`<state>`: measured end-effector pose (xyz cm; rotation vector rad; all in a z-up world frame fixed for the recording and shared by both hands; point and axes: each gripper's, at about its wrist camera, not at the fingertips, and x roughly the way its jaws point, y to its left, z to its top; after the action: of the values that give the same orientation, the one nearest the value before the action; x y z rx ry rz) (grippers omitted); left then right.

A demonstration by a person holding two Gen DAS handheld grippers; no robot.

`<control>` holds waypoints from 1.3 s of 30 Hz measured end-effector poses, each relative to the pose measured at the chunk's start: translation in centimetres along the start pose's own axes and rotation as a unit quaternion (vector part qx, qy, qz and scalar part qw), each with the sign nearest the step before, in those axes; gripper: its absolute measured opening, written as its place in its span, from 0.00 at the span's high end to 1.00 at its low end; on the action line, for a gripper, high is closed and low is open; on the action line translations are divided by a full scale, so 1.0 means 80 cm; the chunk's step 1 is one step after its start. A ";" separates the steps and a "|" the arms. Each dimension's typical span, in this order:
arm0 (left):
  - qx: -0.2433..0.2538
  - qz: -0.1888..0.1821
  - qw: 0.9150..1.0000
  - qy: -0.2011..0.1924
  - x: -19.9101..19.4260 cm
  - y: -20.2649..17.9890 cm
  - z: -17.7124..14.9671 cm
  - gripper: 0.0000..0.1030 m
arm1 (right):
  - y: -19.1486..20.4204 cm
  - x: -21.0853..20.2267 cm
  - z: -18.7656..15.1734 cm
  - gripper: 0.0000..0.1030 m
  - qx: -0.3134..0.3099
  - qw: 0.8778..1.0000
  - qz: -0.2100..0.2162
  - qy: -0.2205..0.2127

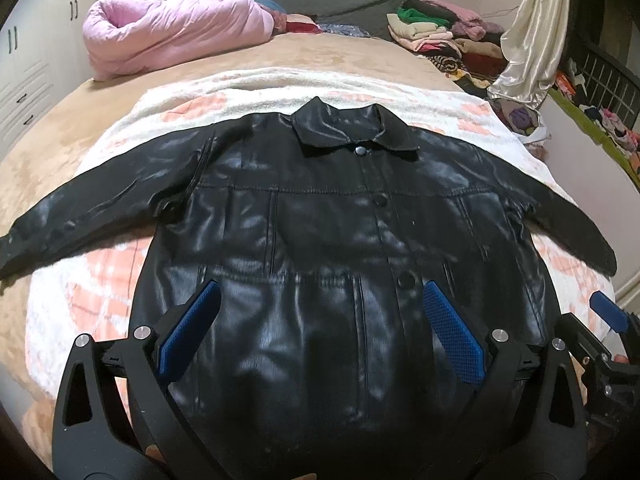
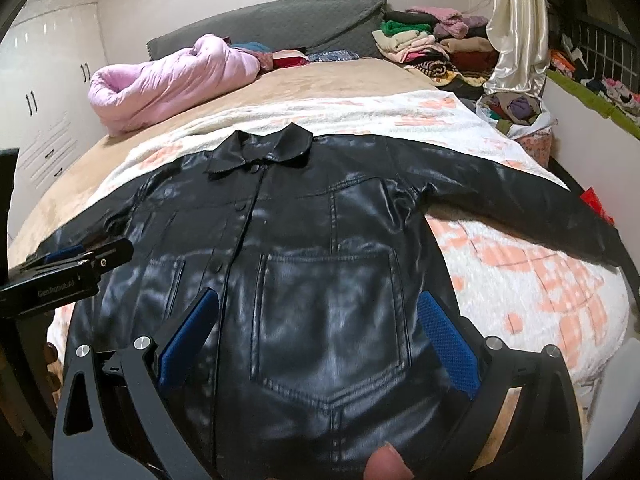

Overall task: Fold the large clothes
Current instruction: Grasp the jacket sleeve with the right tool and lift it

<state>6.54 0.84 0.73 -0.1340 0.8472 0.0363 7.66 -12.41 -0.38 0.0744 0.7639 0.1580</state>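
A black leather jacket (image 1: 320,216) lies flat, front up and buttoned, on a white and orange blanket (image 1: 100,292), sleeves spread to both sides, collar at the far end. It also shows in the right wrist view (image 2: 320,248). My left gripper (image 1: 320,292) is open above the jacket's lower left front, with nothing between its blue pads. My right gripper (image 2: 318,300) is open above the lower right front, over a patch pocket (image 2: 328,320). The right gripper also shows at the right edge of the left wrist view (image 1: 608,320), and the left gripper at the left edge of the right wrist view (image 2: 68,264).
The blanket covers a tan bed (image 1: 320,52). A rolled pink quilt (image 1: 168,32) lies at the far left. Stacks of folded clothes (image 1: 440,32) lie at the far right. A cream curtain (image 1: 528,40) hangs at right. White cabinets (image 1: 24,68) stand at left.
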 end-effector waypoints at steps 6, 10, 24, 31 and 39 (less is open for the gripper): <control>-0.006 -0.011 1.000 0.004 0.022 -0.007 0.031 0.08 | -0.017 0.027 0.029 0.04 0.014 1.000 -0.008 0.009; -0.001 -0.012 1.000 0.010 0.039 -0.020 0.049 0.08 | -0.030 0.040 0.047 0.04 0.027 0.999 -0.024 0.012; 0.040 -0.039 0.997 0.047 0.108 -0.091 0.100 0.08 | -0.124 0.077 0.109 0.04 0.109 0.989 -0.101 -0.010; 0.048 -0.047 0.995 0.069 0.143 -0.117 0.110 0.08 | -0.188 0.102 0.110 0.04 0.165 0.976 -0.139 0.001; 0.066 -0.041 0.993 0.086 0.176 -0.144 0.114 0.08 | -0.247 0.122 0.095 0.04 0.216 0.957 -0.192 0.015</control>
<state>23.65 -9.68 -2.65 -0.0470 1.0117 -0.1089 22.15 -30.33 -4.06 0.3355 0.8196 -0.3825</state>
